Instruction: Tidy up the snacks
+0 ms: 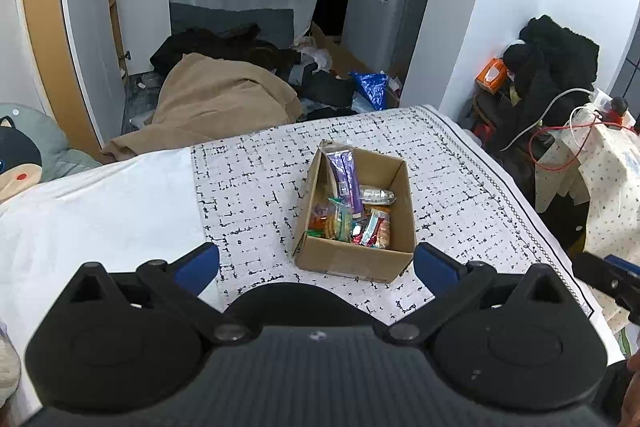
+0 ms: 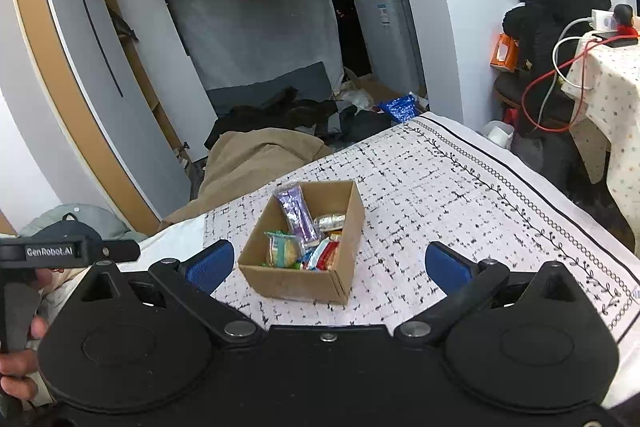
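- The cardboard box (image 1: 354,259) sits on the black-and-white patterned cloth (image 1: 248,187), holding a purple packet (image 1: 346,179), a silver foil pack (image 1: 376,194) and other bright snacks.
- Left gripper (image 1: 316,267) hovers near it, jaws wide, empty.
- Right gripper (image 2: 330,263) likewise wide, empty.

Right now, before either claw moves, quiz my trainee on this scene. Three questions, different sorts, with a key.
1. True or false: the cardboard box already holds snacks.
2. Which stands tallest in the box: A) purple packet B) silver packet C) red packet?
3. Fill in: the left claw and right claw are both ____.

Key: 1 true; 2 A; 3 open, holding nothing.
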### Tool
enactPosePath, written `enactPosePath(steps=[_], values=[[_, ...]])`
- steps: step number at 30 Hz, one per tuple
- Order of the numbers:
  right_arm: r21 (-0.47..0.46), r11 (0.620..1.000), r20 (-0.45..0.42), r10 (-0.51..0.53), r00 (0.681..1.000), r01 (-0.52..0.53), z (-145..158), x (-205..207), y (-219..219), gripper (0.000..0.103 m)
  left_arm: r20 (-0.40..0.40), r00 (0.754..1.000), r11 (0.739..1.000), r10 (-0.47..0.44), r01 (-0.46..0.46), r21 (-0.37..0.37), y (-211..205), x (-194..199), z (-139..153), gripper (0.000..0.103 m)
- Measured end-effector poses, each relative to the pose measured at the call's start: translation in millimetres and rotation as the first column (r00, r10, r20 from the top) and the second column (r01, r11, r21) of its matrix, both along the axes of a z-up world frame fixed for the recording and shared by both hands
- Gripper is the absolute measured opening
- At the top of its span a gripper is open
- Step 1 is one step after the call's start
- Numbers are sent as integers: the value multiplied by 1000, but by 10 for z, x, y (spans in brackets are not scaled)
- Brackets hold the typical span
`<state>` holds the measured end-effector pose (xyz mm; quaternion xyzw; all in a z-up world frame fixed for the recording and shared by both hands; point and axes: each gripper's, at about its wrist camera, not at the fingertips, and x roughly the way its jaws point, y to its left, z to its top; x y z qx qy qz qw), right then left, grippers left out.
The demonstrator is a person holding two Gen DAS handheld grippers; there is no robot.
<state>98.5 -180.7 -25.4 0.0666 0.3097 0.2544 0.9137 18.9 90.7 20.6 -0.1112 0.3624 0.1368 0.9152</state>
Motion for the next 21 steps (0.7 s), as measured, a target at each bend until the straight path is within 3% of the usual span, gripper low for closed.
enactPosePath(steps=[9, 21], values=[[3, 1000, -6, -27, 1000, 27, 53, -256, -136, 103, 11, 998, 998, -59, 59, 32, -105, -196, 73, 103], [-16, 999, 57, -29, 998, 30, 171, -544, -151, 103, 37, 996, 996, -80, 79, 42, -150, -499, 112, 103]])
